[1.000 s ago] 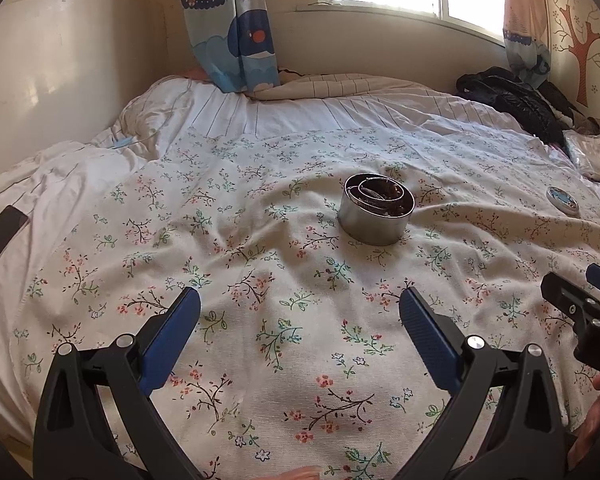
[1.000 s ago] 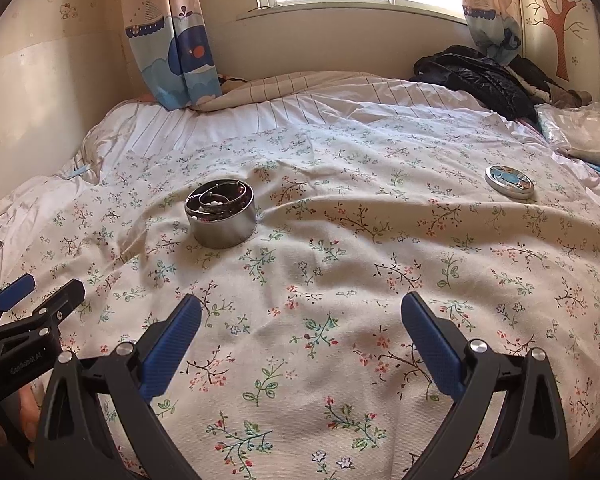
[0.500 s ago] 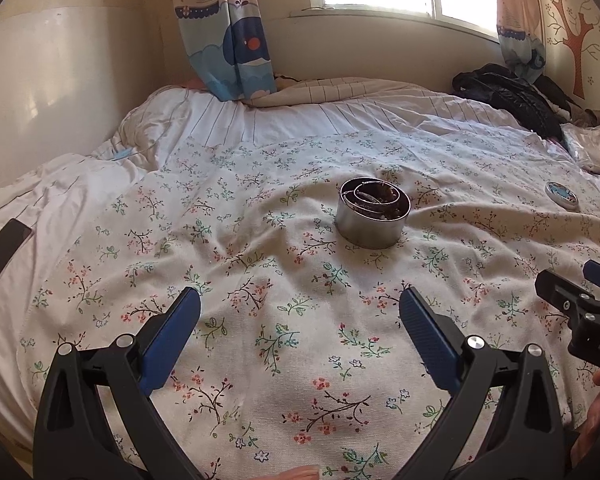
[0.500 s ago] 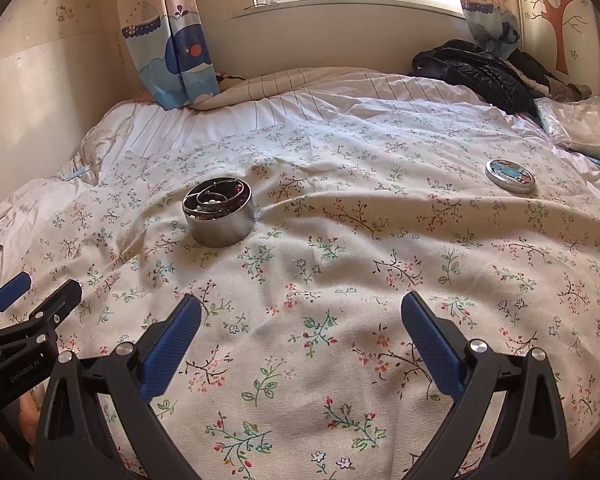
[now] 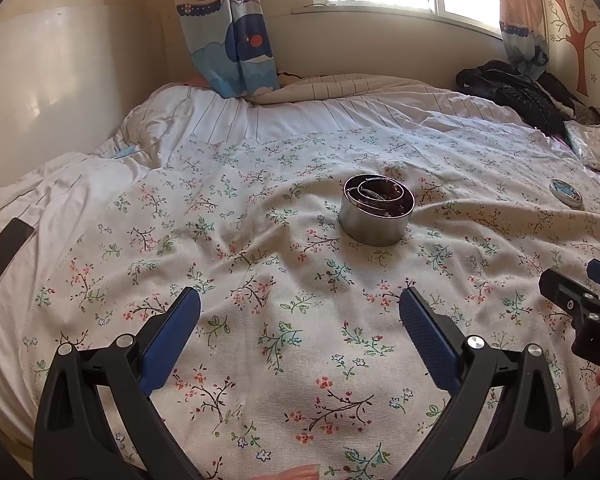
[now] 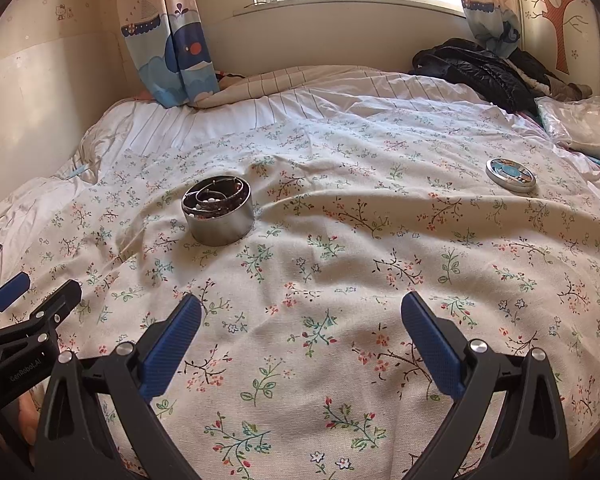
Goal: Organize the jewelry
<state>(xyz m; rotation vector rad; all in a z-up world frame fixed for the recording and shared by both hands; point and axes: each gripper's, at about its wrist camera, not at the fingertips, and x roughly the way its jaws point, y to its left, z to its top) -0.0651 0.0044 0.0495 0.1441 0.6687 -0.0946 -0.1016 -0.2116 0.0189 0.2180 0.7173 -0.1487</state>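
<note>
Steel tin [image 5: 376,216]: round, open-topped, upright on the floral bedspread [image 5: 284,320] — jewelry [image 6: 216,200] heaped inside, dark pieces and some white beads.
Tin position: near mid-bed, ahead of both grippers, touching neither.
Left gripper [image 5: 300,312]: fingers spread wide, nothing between them; held low over the bedspread. Tin lies ahead and slightly right of its centre line, well apart from the fingertips.
Right gripper [image 6: 300,314]: fingers spread wide, holding nothing. Tin lies ahead and to the left, beyond its left fingertip [image 6: 190,306].
Gripper relation: side by side — each shows at the edge of the other's view, apart from one another.
Lid [image 6: 511,175]: flat round disc with a blue patterned face, on the bedspread far right, well apart from the tin.
Bed surroundings: black jacket [image 6: 476,68] piled at the far right corner; whale-print curtain [image 5: 230,40] hanging at the head of the bed; dark flat phone-like object [image 5: 2,256] at the left edge.
</note>
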